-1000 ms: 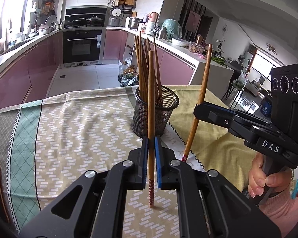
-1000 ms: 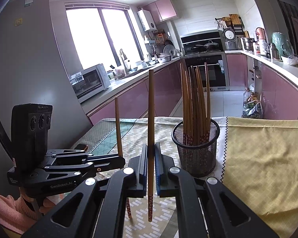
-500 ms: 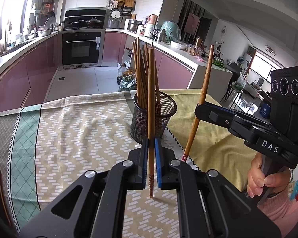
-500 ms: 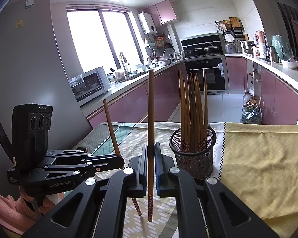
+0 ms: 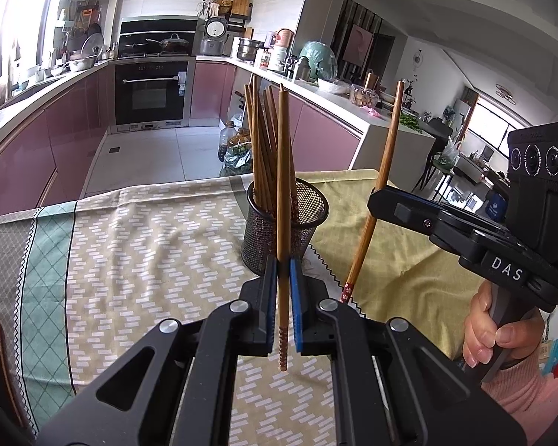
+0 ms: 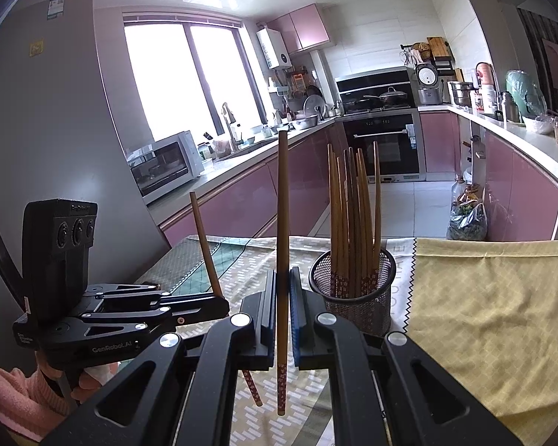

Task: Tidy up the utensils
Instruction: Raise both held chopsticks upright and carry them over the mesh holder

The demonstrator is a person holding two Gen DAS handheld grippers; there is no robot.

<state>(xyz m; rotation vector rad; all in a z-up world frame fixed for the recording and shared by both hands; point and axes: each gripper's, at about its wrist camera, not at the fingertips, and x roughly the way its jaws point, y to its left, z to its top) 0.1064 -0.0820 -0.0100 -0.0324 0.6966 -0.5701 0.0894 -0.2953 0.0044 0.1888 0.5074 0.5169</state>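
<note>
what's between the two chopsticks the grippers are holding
In the left wrist view, the mesh cup of chopsticks stands between the left gripper's chopstick and the right gripper's chopstick, further back on the tablecloth.

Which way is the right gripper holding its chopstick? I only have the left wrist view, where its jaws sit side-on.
Observer: In the right wrist view, the right gripper is shut on the right chopstick, which stands upright between both pads.
Operator: Where is the patterned end?
Observer: It points down and hangs below the jaws, above the patterned tablecloth and left of the mesh holder.
Operator: How does my stick look from there?
Observer: The left gripper holds the left chopstick tilted, with its top leaning left.
</note>
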